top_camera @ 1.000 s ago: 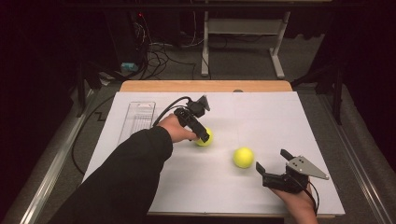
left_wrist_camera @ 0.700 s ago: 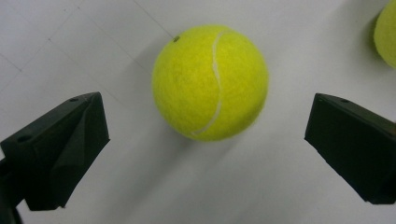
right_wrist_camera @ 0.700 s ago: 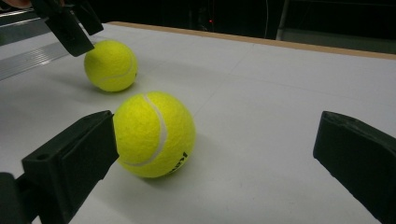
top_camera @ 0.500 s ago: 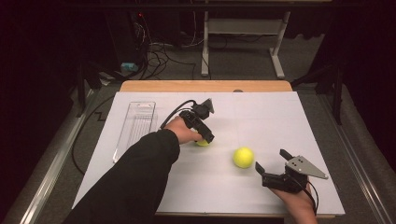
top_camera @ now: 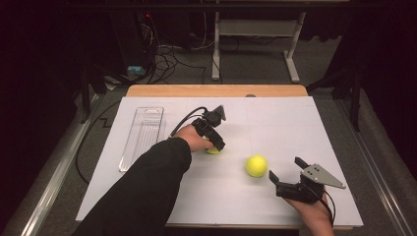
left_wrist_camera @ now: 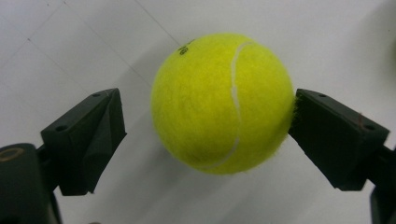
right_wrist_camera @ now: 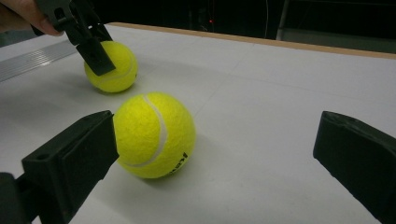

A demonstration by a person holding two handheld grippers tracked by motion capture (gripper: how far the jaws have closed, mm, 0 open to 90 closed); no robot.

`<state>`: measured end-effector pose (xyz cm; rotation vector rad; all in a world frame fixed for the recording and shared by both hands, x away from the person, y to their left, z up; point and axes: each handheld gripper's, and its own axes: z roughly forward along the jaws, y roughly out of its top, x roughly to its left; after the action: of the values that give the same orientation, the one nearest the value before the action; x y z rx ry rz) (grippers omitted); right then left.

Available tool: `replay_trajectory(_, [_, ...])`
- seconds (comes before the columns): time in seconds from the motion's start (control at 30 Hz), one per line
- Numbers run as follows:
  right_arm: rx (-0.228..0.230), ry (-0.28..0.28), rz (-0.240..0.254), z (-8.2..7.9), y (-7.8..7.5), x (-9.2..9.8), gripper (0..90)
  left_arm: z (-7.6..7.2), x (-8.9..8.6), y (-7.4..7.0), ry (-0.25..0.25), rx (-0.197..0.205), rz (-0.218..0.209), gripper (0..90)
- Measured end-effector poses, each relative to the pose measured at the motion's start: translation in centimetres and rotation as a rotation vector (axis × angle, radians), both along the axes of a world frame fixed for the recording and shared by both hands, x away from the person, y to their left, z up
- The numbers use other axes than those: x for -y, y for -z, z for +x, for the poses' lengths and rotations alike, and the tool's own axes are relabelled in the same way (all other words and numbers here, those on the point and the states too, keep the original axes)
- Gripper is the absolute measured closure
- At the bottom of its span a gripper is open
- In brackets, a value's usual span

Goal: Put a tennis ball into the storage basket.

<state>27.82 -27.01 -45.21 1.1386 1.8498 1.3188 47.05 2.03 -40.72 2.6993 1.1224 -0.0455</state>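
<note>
Ball (left_wrist_camera: 223, 102) seam (left gripper (left_wrist_camera: 205, 135) view) faces upward.

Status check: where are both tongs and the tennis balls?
Left tongs closing around far ball, one pad touching. Right tongs open beside near ball. Nothing blocking.

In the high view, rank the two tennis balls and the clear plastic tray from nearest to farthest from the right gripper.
1. Near tennis ball, just left of the right gripper.
2. Far tennis ball, between the left gripper's jaws.
3. Clear plastic tray, at the table's left side.

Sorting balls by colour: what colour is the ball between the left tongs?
Yellow-green ball with a white seam, clearest in the left gripper view.
</note>
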Motion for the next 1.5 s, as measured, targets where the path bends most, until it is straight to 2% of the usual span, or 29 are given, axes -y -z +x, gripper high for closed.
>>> replay_trajectory(0.33, [-0.003, -0.001, -0.002, 0.0, 0.0, 0.0, 0.0, 0.0, 0.2, 0.2, 0.029, -0.026, -0.014, 23.4])
replay_trajectory(0.4, [-0.004, -0.003, -0.002, 0.0, 0.0, 0.0, 0.0, -0.1, 0.3, 0.3, 0.03, -0.018, -0.009, 25.4])
replay_trajectory(0.73, [-0.004, -0.002, -0.001, 0.0, 0.0, 0.0, 0.0, -0.3, 0.3, 0.0, 0.04, -0.014, -0.007, 26.4])
replay_trajectory(1.03, [-0.002, -0.003, -0.005, 0.0, 0.0, 0.0, 0.0, -0.8, 0.1, -1.0, 0.047, -0.018, -0.017, 26.5])
replay_trajectory(1.27, [-0.001, -0.002, -0.007, 0.0, 0.0, -0.1, 0.0, -1.4, -0.3, -1.9, 0.07, -0.025, -0.003, 26.5])
replay_trajectory(1.5, [0.001, -0.004, -0.009, 0.0, 0.0, 0.0, 0.0, -2.2, -0.5, -2.6, 0.085, -0.015, 0.005, 26.5])
